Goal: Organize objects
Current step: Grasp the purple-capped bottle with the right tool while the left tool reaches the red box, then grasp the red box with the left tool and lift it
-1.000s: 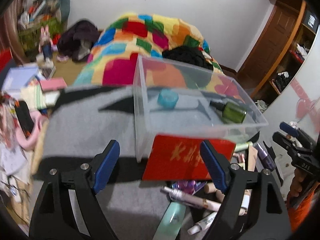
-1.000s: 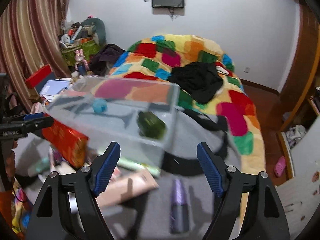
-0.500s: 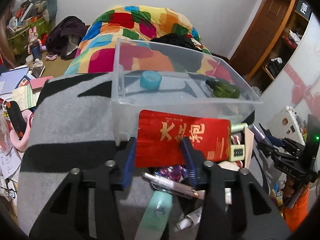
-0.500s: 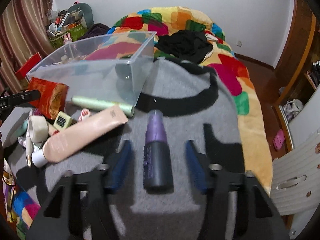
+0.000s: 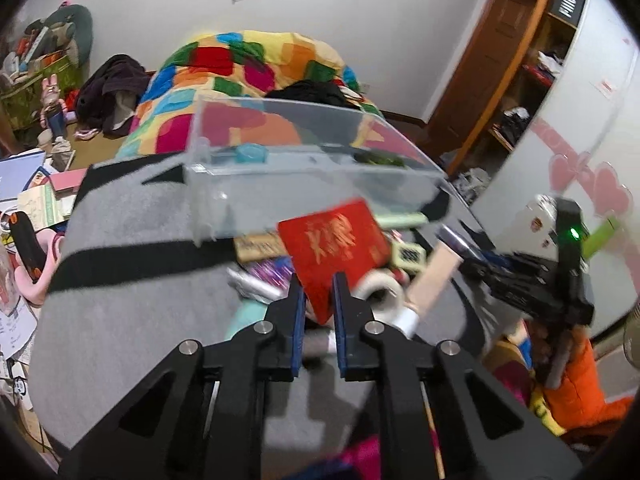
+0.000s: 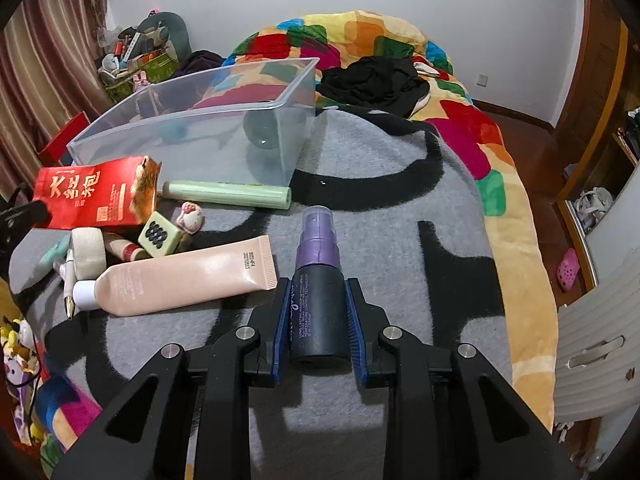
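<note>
My left gripper (image 5: 319, 292) is shut on the lower edge of a red packet (image 5: 334, 246) with gold characters and holds it tilted above the clutter; the packet also shows in the right wrist view (image 6: 94, 198). My right gripper (image 6: 318, 300) is shut on a dark spray bottle (image 6: 318, 292) with a purple cap, lying on the grey blanket (image 6: 400, 240). A clear plastic bin (image 6: 192, 136) stands behind; it holds a blue lid (image 5: 250, 155) and a green bottle (image 5: 378, 158).
Loose items lie left of the spray bottle: a pink tube (image 6: 184, 278), a light green tube (image 6: 228, 194), a green tile (image 6: 158, 234), a tape roll (image 6: 88, 246) and a pen (image 6: 69, 280). A colourful quilt (image 6: 360, 40) lies behind the bin.
My left gripper has shut on the red packet and lifted it, tilted. My right gripper has shut on the spray bottle.
</note>
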`<state>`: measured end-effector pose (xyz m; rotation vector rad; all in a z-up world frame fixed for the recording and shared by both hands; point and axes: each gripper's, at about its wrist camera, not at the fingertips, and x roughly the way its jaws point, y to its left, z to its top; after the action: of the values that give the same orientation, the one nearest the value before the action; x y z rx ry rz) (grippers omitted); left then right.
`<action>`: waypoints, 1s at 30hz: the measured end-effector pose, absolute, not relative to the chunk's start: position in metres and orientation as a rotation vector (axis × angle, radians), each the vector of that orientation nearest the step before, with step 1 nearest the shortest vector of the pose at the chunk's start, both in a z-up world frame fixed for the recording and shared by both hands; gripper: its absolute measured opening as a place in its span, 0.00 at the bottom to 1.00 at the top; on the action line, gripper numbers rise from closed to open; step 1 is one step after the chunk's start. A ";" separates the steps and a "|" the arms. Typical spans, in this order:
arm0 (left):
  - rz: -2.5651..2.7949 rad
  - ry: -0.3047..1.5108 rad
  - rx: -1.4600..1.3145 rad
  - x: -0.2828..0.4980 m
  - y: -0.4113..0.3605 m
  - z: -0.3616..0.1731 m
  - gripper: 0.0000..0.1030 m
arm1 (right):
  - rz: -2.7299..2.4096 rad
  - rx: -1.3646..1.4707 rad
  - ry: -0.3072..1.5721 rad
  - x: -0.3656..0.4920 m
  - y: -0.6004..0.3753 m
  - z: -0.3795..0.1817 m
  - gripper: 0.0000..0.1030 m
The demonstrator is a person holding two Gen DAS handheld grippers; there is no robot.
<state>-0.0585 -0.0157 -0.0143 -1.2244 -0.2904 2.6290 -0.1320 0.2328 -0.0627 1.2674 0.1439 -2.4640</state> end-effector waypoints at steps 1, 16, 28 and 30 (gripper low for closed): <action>2.615 -0.272 -1.227 -0.052 -0.010 -0.015 0.12 | -2.459 1.264 0.145 -0.130 0.232 -0.062 0.23; 2.725 -0.041 -1.191 -0.057 -0.007 0.015 0.62 | -2.460 1.209 0.105 -0.124 0.237 -0.048 0.23; 2.411 0.054 -1.436 -0.145 0.008 -0.037 0.63 | -2.426 1.208 0.065 -0.128 0.241 -0.048 0.23; 2.408 0.054 -1.443 -0.147 0.010 -0.041 0.63 | -2.420 1.209 0.058 -0.129 0.241 -0.048 0.23</action>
<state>-0.1467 0.0103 -0.0408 -1.4435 0.0545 2.4079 -0.1292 0.2413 -0.0483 1.2094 0.0581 -2.4201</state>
